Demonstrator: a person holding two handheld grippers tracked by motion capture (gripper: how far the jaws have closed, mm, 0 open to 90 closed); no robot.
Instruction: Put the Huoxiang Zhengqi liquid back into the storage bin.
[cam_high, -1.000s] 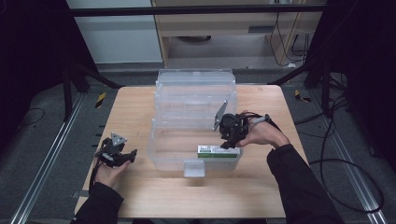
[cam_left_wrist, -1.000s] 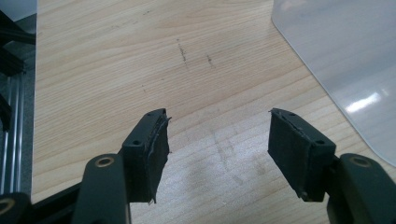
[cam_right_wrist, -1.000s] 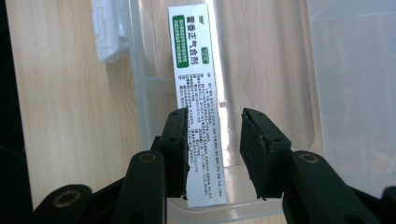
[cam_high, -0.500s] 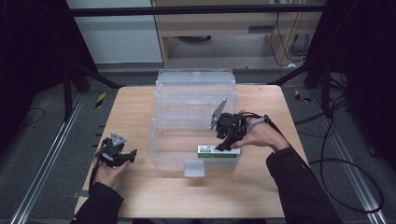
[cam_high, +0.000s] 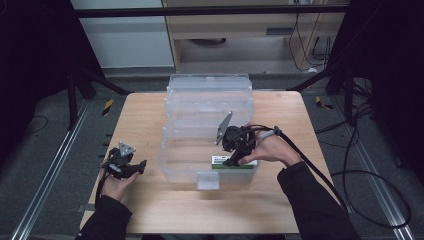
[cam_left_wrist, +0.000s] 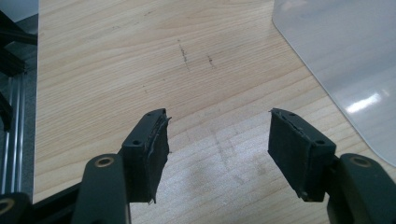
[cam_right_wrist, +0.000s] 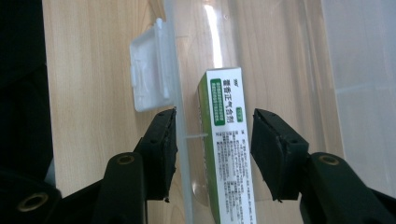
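A: What do the jaws of the right gripper (cam_right_wrist: 214, 151) have?
B: Nothing; they stand apart either side of the green-and-white box (cam_right_wrist: 227, 140), which lies in the clear bin (cam_high: 210, 107) by its front wall.
A: And the left gripper (cam_left_wrist: 217, 149)?
B: Wide open, empty, over the table (cam_left_wrist: 112, 56)

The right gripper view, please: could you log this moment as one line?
right gripper: open, straddling green-and-white box | box: inside clear bin | left gripper: open, over table
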